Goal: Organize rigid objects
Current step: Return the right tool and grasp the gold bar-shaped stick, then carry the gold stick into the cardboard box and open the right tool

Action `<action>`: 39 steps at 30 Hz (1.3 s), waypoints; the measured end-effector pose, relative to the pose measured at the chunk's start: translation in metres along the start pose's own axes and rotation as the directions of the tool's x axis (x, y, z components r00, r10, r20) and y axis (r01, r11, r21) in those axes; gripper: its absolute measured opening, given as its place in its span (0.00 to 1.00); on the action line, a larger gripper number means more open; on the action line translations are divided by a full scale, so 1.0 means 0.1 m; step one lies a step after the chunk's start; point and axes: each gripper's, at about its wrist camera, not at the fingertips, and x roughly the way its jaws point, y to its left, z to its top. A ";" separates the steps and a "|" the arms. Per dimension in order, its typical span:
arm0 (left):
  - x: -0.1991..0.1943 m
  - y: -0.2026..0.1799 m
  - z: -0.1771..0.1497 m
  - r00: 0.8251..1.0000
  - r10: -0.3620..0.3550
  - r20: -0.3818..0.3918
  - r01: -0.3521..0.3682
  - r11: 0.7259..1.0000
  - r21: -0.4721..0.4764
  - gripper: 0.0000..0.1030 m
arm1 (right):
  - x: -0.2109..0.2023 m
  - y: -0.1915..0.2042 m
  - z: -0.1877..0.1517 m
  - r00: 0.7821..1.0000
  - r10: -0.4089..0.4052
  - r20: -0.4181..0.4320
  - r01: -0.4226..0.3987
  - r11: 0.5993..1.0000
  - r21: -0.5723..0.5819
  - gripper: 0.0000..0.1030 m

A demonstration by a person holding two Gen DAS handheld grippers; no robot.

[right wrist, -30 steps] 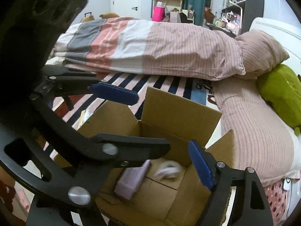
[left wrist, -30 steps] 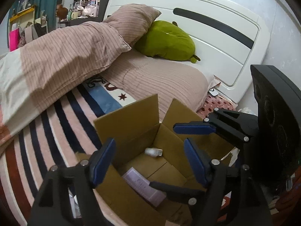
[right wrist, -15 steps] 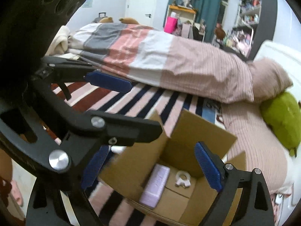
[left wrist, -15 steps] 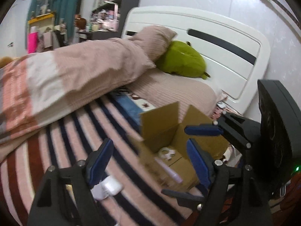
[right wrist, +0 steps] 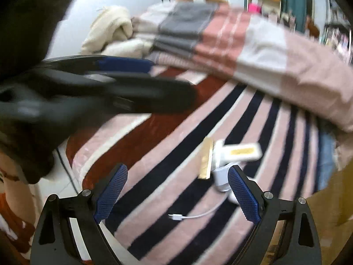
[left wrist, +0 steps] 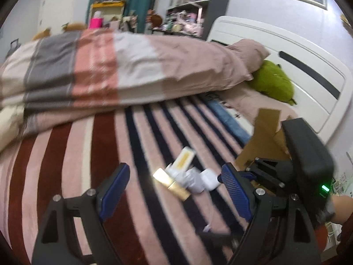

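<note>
Left wrist view: we see the left gripper with its blue-padded fingers spread wide, nothing between them, hovering over the pink bedspread with dark navy and maroon stripes. On that bedspread, between the fingertips and a bit beyond, sits a small cluster: a shiny gold flat bar, a white rectangular box with a yellow label tilted across it, a blurry white rounded gadget, and a small white rounded case. All of these touch or overlap. Right of the cluster we see a brown cardboard box flap, partly hidden by the other black gripper body. Beyond the cluster lies a folded pink, white and grey striped duvet; a green plush toy rests by the white headboard.

Right wrist view: the right gripper is also wide open and empty. The same cluster lies just beyond its right fingertip, gold bar upright-ish beside the labelled box, white gadget below them. A white cable with plug lies on the bedspread nearer us than the cluster. The left gripper crosses the upper left, blurred; we cannot tell its opening from here.
</note>
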 end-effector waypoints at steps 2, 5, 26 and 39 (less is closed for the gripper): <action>0.05 0.11 -0.13 1.000 0.012 -0.015 -0.012 1.000 -0.021 0.80 | 0.26 -0.08 -0.04 0.999 0.003 -0.032 -0.002 1.000 0.027 0.77; 0.12 0.25 -0.29 0.999 0.019 -0.030 -0.021 0.998 -0.062 0.80 | 0.61 -0.21 -0.10 0.996 0.025 -0.081 -0.020 0.998 0.063 0.49; 0.14 0.39 -0.56 0.998 0.025 -0.051 -0.031 0.991 -0.132 0.80 | 0.97 -0.26 -0.38 0.985 0.040 -0.170 -0.034 0.999 0.037 0.13; 0.20 -0.02 -0.36 0.990 -0.132 -0.053 0.127 0.988 -0.094 0.78 | 0.37 -0.03 -0.19 0.998 0.064 0.026 -0.064 0.998 -0.026 0.13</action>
